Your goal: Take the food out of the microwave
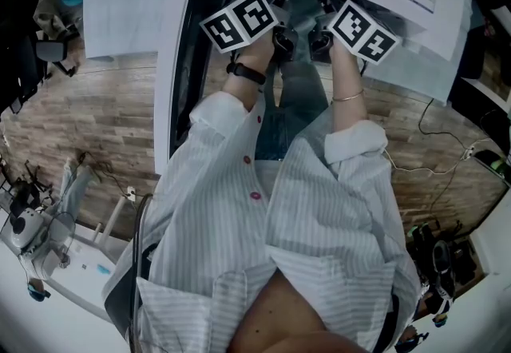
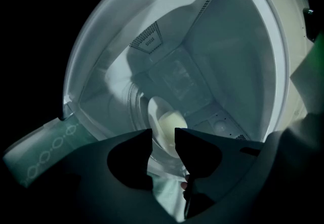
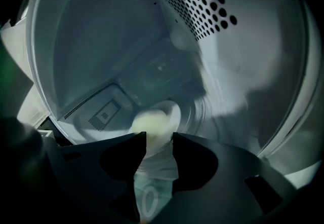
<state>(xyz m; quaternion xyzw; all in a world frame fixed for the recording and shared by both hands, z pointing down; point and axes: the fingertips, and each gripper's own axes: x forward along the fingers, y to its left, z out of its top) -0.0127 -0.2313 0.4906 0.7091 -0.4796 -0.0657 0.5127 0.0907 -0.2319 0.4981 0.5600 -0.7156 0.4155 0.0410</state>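
The food, a pale lump, sits on a small white plate on the turntable inside the microwave. Both grippers reach in through the opening, side by side. The left gripper has its jaws parted by a narrow gap with nothing between them, and the plate is framed just beyond the tips. The right gripper is likewise unclenched and empty, lined up on the same plate. To do this well, I judge each should take the plate's rim, not the food, on opposite sides. They should close evenly, then lift level and draw straight out, clear of the cavity walls.
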